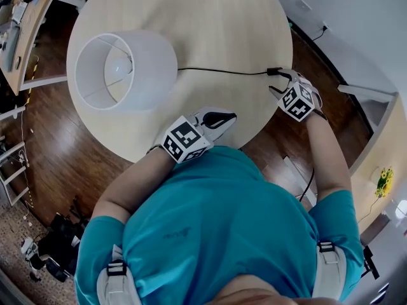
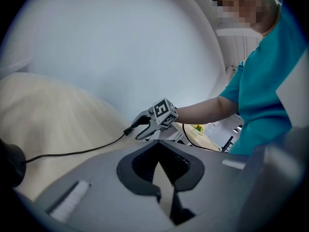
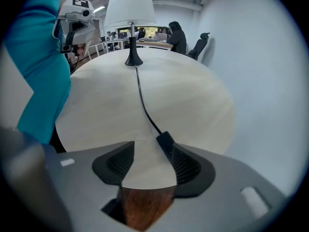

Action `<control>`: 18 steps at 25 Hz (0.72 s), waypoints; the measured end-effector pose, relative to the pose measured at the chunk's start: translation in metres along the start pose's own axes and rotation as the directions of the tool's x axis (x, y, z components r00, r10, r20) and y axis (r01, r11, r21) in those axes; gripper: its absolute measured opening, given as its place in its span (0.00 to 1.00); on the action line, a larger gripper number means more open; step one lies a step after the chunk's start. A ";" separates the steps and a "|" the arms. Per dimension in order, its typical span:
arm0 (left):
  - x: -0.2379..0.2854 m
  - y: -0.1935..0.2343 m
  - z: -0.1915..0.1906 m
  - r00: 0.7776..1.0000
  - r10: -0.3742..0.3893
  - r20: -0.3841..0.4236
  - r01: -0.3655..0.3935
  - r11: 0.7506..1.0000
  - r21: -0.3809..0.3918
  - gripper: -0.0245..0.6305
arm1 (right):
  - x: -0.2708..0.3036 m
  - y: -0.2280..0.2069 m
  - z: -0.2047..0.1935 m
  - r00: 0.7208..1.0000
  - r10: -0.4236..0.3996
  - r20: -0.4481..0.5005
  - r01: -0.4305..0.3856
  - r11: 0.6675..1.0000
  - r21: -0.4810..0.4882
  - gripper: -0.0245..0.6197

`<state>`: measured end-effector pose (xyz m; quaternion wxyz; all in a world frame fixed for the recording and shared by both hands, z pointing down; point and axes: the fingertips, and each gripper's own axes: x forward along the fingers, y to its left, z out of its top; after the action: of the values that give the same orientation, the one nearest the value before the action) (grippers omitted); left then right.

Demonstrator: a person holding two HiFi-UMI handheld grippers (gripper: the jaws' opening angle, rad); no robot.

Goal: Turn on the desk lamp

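A desk lamp (image 1: 121, 68) with a white shade stands on the left of the round table (image 1: 210, 18); it also shows far off (image 3: 130, 13). I cannot tell whether it is lit. Its black cord (image 1: 222, 72) runs right to an inline switch (image 1: 274, 72) near the table's right edge. My right gripper (image 1: 280, 82) is open around that switch (image 3: 165, 141), which lies against the right pad (image 3: 186, 166); the left pad is apart from it. My left gripper (image 1: 219, 118) rests shut over the table's front edge, holding nothing, and from it the right gripper (image 2: 145, 127) shows at the switch (image 2: 128, 130).
Dark wooden floor (image 1: 51, 138) surrounds the table. A wooden desk (image 1: 28, 18) stands at the upper left and a white wall (image 1: 356, 18) at the right. People sit at tables (image 3: 164, 35) far behind the lamp.
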<state>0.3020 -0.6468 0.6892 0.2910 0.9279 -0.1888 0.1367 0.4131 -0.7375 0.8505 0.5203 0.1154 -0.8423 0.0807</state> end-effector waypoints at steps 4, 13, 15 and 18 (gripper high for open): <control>0.001 -0.002 0.000 1.000 -0.004 -0.001 0.004 1.000 0.003 0.08 | 0.009 0.001 -0.003 1.000 0.005 -0.019 -0.005 1.000 -0.006 0.43; 0.001 -0.001 -0.003 1.000 -0.002 0.000 0.002 1.000 0.003 0.08 | 0.018 0.002 -0.008 0.998 -0.011 -0.063 0.010 1.000 -0.023 0.49; 0.002 -0.001 -0.002 1.000 -0.003 0.002 0.003 1.000 0.003 0.08 | 0.020 0.002 -0.010 0.998 -0.015 -0.060 0.013 1.000 -0.022 0.50; 0.001 -0.001 0.000 1.000 0.000 0.005 0.000 1.000 0.002 0.08 | 0.020 0.002 -0.008 0.998 -0.001 -0.062 0.000 1.000 -0.018 0.50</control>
<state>0.3036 -0.6462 0.6896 0.2897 0.9285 -0.1896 0.1345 0.4110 -0.7354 0.8718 0.5471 0.1085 -0.8264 0.0767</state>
